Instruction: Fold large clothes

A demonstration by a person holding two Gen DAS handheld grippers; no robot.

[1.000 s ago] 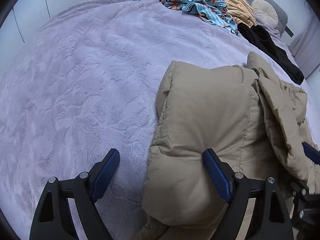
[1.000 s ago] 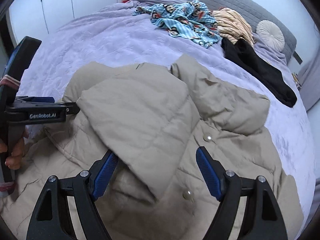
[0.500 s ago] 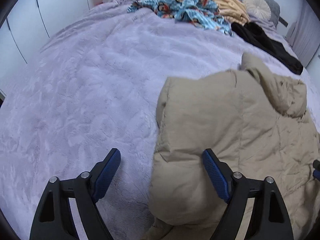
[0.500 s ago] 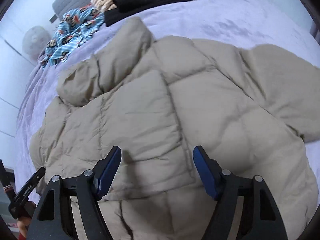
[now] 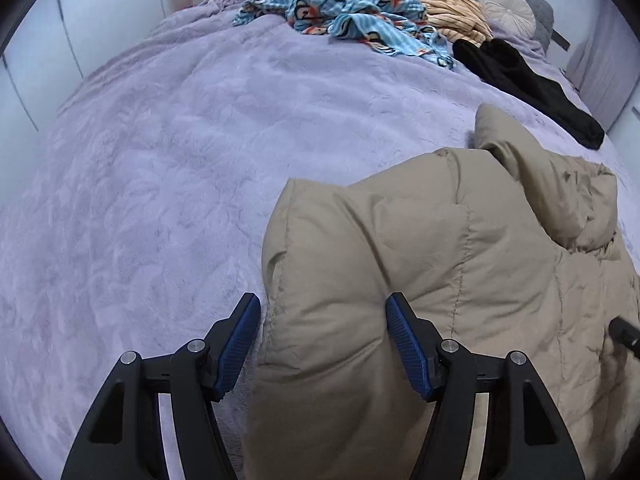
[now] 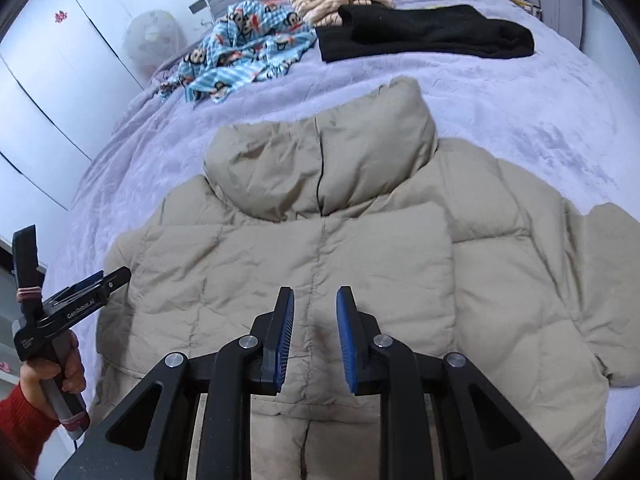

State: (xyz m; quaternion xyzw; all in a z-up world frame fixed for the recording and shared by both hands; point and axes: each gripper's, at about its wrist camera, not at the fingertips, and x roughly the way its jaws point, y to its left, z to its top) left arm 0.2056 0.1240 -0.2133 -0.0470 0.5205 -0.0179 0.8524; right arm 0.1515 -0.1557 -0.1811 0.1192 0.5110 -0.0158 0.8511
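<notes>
Lying spread across the purple bedspread (image 5: 168, 184) is a beige puffer jacket (image 6: 328, 248), back side up, its hood (image 6: 320, 160) pointing toward twelve o'clock. The left hand-held gripper (image 5: 322, 344) is closing around the jacket's folded edge; that padded bulge is sitting between the blue pads (image 5: 404, 344), the right one denting the fabric while the left one stands just clear. The right hand-held gripper (image 6: 314, 340) is hovering over the jacket's middle, its jaws narrowing, with nothing pinched between them. At nine o'clock in the right wrist view, a hand (image 6: 48, 376) in a red sleeve (image 6: 20, 428) is gripping the other tool. Toward twelve o'clock are lying a blue monkey-print garment (image 5: 356, 20), a striped cream garment (image 5: 448, 12) and a black garment (image 6: 424, 32).
</notes>
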